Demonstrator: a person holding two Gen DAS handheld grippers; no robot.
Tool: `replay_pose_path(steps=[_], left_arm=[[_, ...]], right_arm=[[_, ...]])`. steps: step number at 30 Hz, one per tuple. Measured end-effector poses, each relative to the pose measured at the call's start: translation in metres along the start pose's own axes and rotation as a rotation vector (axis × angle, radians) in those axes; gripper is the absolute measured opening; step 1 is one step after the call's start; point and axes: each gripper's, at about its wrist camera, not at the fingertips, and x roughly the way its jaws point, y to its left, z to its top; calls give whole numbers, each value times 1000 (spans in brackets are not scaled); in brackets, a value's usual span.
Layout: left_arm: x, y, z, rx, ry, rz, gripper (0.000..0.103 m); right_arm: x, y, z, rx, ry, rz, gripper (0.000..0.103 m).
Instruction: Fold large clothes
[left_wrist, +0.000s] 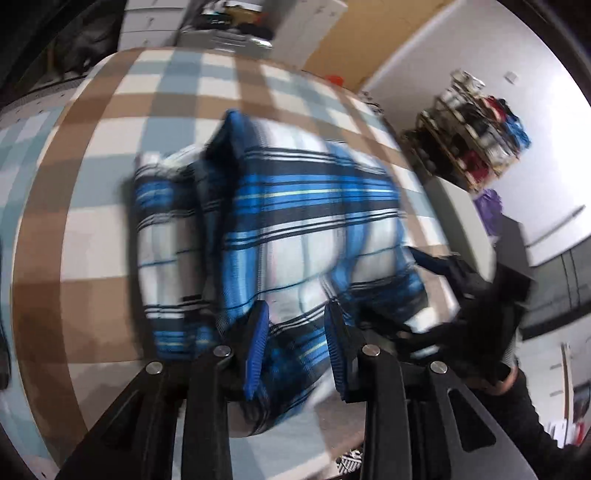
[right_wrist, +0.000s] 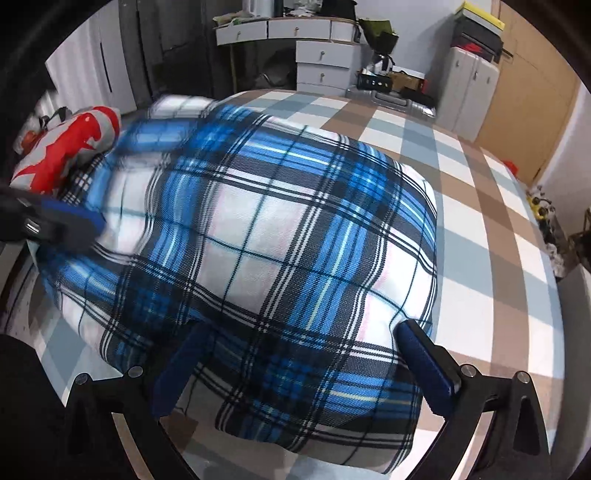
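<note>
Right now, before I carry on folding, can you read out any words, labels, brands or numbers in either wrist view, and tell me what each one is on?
None can be read in either view.
Blue plaid shirt: no tag or label showing.
Red and white garment: red shapes only, no lettering.
Black box by the white drawers: pale marks, too small to read.
Shelf items: too blurred to read.
</note>
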Motion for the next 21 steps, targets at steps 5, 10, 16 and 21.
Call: replay_pose_path(steps=[5,10,16,21], left_arm=[[-2,34,-2,-93,-21,5,5],[-38,2,10,-51,-67,26,5],[-46,-75,46,151,-119,54,58],[1,-21,68,-5,-3,70,58]], right_arm=[[-2,4,0,-25,-22,-2,103],[-2,4,1,-23,-22,-10,103],[-3,6,1,-18,-26,-17,103],[-7,6,-3,-11,-47,-7,103]])
